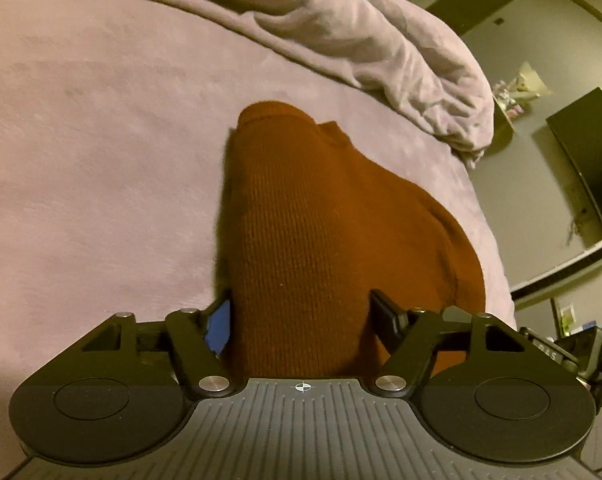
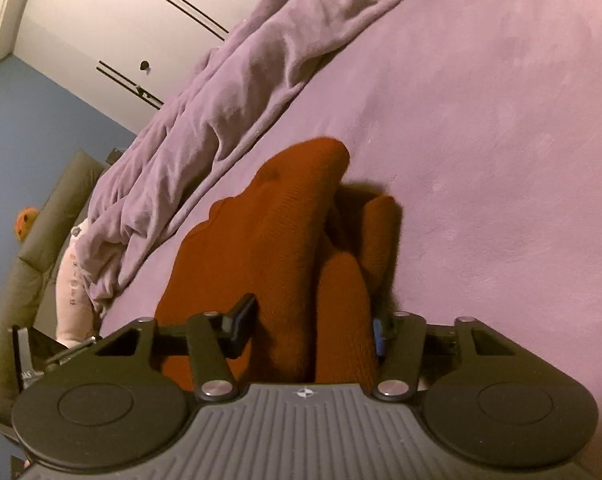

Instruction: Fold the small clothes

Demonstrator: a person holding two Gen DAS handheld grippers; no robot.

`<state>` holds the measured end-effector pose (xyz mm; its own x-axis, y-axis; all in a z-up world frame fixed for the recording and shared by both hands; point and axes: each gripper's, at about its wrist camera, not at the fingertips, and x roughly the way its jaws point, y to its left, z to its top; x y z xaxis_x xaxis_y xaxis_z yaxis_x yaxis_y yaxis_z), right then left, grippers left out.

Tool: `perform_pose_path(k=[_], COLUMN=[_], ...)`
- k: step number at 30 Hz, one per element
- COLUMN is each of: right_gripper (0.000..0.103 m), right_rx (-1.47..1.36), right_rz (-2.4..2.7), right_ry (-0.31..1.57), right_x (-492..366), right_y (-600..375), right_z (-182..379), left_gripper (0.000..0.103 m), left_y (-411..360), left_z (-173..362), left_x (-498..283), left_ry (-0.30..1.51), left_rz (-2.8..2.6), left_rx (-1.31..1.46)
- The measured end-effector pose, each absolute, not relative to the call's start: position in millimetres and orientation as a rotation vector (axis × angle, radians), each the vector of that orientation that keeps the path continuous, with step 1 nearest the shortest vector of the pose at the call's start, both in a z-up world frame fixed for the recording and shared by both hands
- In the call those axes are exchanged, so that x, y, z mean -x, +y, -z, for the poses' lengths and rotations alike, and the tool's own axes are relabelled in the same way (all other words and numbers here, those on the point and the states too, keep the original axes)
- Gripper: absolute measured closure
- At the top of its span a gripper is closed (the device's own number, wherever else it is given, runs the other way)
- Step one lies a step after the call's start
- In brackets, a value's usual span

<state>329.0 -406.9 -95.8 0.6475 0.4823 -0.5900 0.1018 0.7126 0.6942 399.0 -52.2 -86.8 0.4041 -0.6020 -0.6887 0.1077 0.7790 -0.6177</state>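
A rust-brown knit garment (image 1: 313, 216) hangs bunched over the purple bedsheet (image 1: 101, 160), lifted at its near end. My left gripper (image 1: 301, 320) has its jaws wide apart with a thick fold of the knit between them; whether the pads press it is unclear. In the right wrist view the same garment (image 2: 269, 232) runs between the fingers of my right gripper (image 2: 313, 328), also wide apart around bunched folds. The far end of the garment rests on the sheet.
A crumpled purple duvet (image 1: 361, 40) lies along the far side of the bed and shows in the right wrist view too (image 2: 221, 92). A dark TV (image 1: 593, 160) stands on the wall right. A grey headboard (image 2: 41, 232) and white wardrobe (image 2: 121, 20) are left.
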Motion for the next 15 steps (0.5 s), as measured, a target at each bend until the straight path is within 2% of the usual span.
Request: perform_pose_path(k=[3,6,15], right_gripper=[0.066,0.073,0.074], right_rx=[-0.741,-0.723,-0.697], right_rz=[-0.234,-0.230,-0.386], right_ry=[0.851,0.840,0.837], right_x=[-330.3,-328.9,-329.0], right_y=[-401.2,-393.3,-322.6], right_z=[96.6,84.5,39.4], left_gripper=[0.046,0.052,0.053], left_y=[-53.9,-47.9,22.7], left_z=[88.2,79.5,27.4], left_x=[-397.4,-393.3,-376.6], left_ry=[1.060,1.049,1.019], left_rz=[0.461,0.471,0.414], left_rx=[0.546,0.560,0.533])
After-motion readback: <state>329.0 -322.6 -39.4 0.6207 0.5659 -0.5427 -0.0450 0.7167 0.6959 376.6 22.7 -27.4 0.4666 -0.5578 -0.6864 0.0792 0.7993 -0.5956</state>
